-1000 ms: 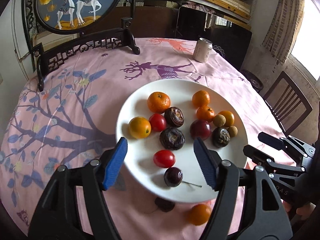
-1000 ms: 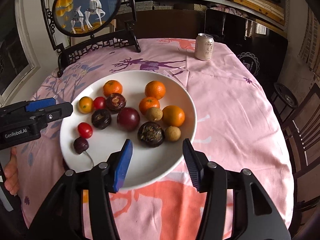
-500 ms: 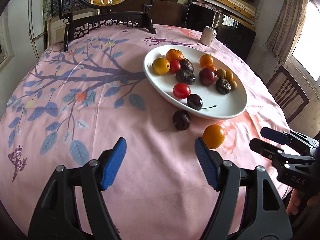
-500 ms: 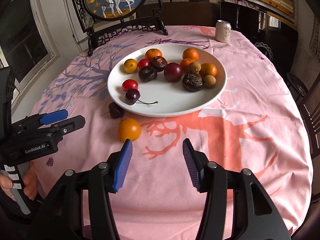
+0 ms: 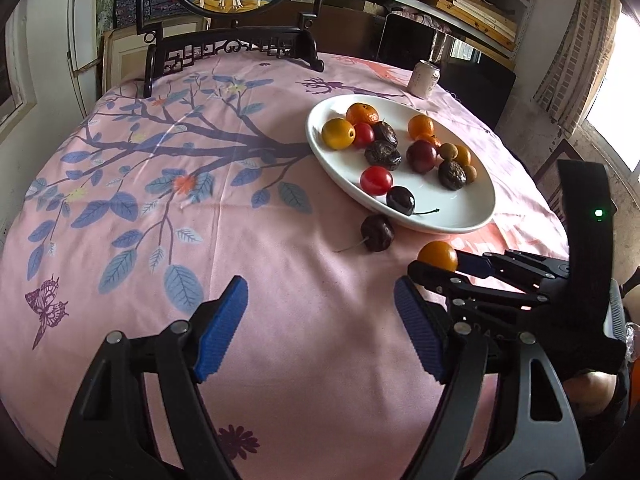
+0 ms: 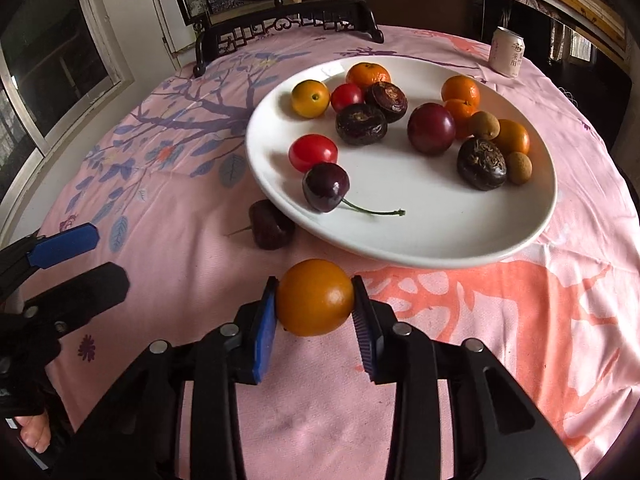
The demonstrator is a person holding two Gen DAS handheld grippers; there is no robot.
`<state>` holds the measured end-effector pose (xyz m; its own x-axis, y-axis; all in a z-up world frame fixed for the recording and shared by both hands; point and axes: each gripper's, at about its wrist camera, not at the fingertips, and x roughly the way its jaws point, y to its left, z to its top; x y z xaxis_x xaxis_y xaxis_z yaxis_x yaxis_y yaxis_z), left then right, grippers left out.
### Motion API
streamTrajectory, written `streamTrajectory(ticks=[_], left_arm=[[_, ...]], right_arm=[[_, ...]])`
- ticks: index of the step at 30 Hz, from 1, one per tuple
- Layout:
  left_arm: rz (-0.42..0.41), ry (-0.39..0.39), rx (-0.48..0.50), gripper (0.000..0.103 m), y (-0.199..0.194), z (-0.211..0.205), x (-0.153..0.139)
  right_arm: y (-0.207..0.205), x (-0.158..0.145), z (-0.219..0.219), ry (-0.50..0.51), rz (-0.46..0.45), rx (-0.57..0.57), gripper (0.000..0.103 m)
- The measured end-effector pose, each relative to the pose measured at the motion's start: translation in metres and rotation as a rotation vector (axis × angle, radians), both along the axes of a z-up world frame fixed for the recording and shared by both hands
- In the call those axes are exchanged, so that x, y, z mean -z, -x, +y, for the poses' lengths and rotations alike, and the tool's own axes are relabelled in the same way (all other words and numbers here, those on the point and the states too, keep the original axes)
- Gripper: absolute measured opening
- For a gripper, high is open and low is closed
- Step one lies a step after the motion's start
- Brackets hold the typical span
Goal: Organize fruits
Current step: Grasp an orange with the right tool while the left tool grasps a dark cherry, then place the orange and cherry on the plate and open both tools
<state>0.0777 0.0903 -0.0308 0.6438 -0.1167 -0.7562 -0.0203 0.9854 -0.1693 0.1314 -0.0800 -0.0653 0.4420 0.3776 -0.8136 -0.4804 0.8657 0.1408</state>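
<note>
The right gripper (image 6: 315, 300), its jaws just closing, clamps the orange (image 6: 315, 297) on the cloth (image 6: 500, 360). The left gripper (image 5: 320, 322), just widening, gapes over bare cloth. At 11 o'clock lies a cherry (image 6: 270, 230), beside the plate (image 6: 420, 236) of fruit.

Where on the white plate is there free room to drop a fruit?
The near right part of the white round plate is bare, bordered by the dark cherry's stem and the dark brown wrinkled fruit. The far half is crowded.
</note>
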Motion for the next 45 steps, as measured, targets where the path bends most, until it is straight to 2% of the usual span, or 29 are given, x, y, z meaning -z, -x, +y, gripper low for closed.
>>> streamTrajectory(ticks=[4, 8, 14, 17, 20, 21, 25, 38, 41, 45], left_arm=[[0.026, -0.017, 0.054, 0.078, -0.016, -0.019, 0.005], [0.068, -0.044, 0.114, 0.078, -0.039, -0.041, 0.019], [0.114, -0.132, 0.104, 0.076, -0.074, -0.056, 0.039], [0.133, -0.141, 0.098, 0.064, -0.083, -0.057, 0.045], [0.109, -0.17, 0.085, 0.048, -0.086, -0.058, 0.045], [0.105, -0.158, 0.089, 0.031, -0.087, -0.057, 0.045], [0.107, -0.108, 0.091, 0.031, -0.079, -0.053, 0.041], [0.052, -0.076, 0.136, 0.031, -0.038, -0.063, 0.009], [0.031, -0.07, 0.144, 0.03, -0.037, -0.064, -0.004], [0.01, -0.072, 0.167, 0.03, -0.057, -0.063, -0.028]], right_arm=[[0.014, -0.021, -0.021, 0.007, -0.069, 0.037, 0.036], [0.02, -0.02, -0.055, -0.006, -0.041, 0.094, 0.036], [0.031, -0.016, -0.092, -0.065, -0.009, 0.166, 0.036], [0.032, -0.019, -0.102, -0.08, -0.011, 0.186, 0.036], [0.031, -0.021, -0.105, -0.089, -0.014, 0.189, 0.036], [0.031, -0.021, -0.105, -0.092, -0.014, 0.186, 0.036], [0.034, -0.023, -0.102, -0.095, -0.021, 0.17, 0.036], [0.033, -0.028, -0.095, -0.089, -0.033, 0.16, 0.036], [0.031, -0.03, -0.094, -0.087, -0.037, 0.156, 0.037], [0.022, -0.038, -0.093, -0.08, -0.053, 0.142, 0.037]])
